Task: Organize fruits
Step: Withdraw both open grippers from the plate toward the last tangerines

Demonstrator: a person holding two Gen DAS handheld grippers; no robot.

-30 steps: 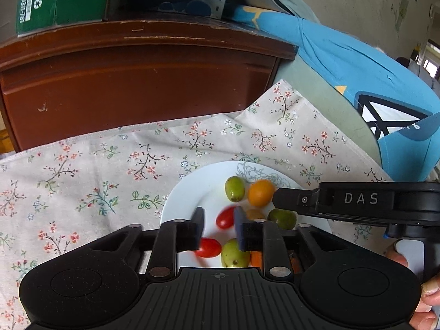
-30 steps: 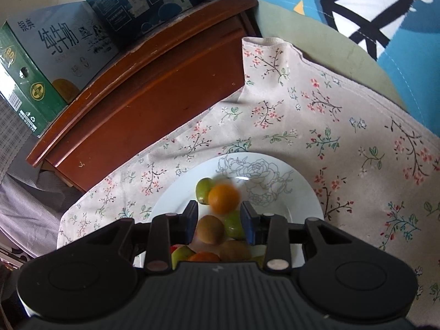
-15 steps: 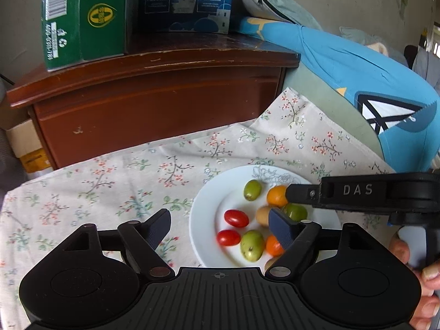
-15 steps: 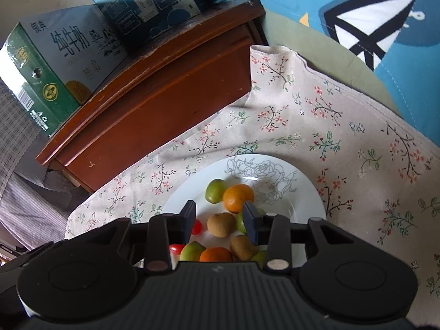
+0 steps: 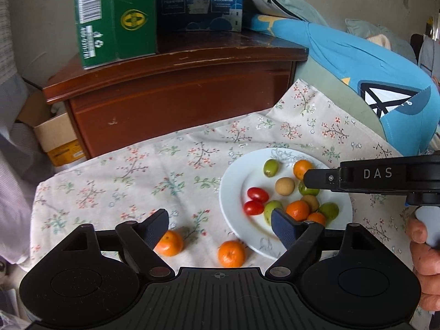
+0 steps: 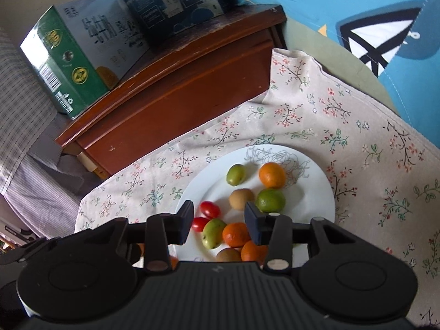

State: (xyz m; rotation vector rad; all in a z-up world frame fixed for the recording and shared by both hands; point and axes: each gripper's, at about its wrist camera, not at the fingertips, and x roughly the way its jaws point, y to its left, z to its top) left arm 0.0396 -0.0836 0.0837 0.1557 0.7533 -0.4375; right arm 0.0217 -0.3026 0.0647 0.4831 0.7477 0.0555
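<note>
Left wrist: right tongs (image 5: 309, 177) overhang plate (image 5: 236, 181), hiding a green fruit (image 5: 306, 189)

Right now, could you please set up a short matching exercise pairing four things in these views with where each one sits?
Things:
1. two cherry tomatoes
2. two loose mandarins
3. green carton
4. white plate

Places:
A. on the wooden cabinet
B. on the floral cloth, off the plate
C. on the plate's left part, left wrist view
D. on the cloth, holding most of the fruit

Pairs: 1-C, 2-B, 3-A, 4-D
</note>
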